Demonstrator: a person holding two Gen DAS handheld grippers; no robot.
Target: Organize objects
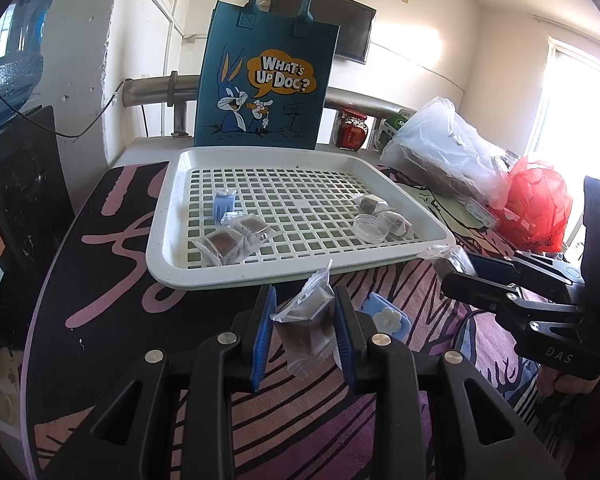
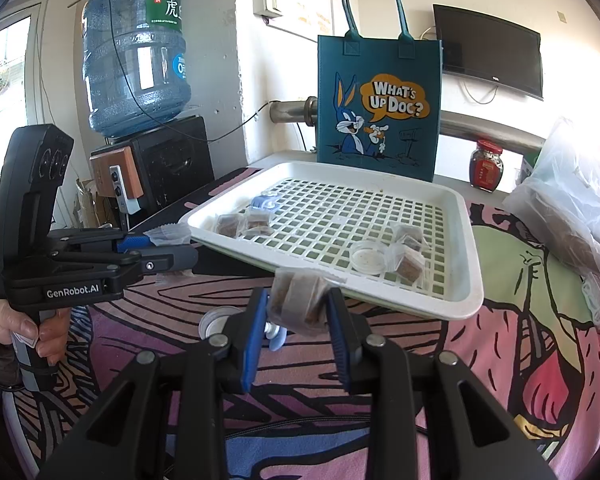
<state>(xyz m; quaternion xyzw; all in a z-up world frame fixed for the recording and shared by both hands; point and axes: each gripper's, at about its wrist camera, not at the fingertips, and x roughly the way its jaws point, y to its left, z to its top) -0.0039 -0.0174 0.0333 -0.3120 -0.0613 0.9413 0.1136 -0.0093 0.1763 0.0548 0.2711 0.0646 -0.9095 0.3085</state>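
Note:
My left gripper (image 1: 305, 312) is shut on a clear-wrapped brown snack packet (image 1: 306, 324), held just above the patterned tablecloth in front of the white slotted tray (image 1: 160, 240). My right gripper (image 2: 298, 304) is shut on a second brown snack packet (image 2: 300, 300) near the tray's (image 2: 470, 240) front edge. Each wrist view shows the other gripper from the side: the right gripper (image 1: 454, 270) at the tray's right corner, the left gripper (image 2: 180, 248) at its left corner. In the tray lie packets (image 1: 228, 242) on the left, more packets (image 1: 380, 212) on the right, a clear round dish (image 1: 370, 230) and a small blue object (image 1: 224, 202).
A teal cartoon tote bag (image 1: 260, 80) stands upright behind the tray. A blue flower clip (image 1: 388, 320) and a round lid (image 2: 216, 320) lie on the cloth under the grippers. Clear plastic bags (image 1: 440, 148), a red bag (image 1: 536, 208) and a jar (image 1: 352, 128) crowd the right side. A water bottle (image 2: 136, 60) stands at the left.

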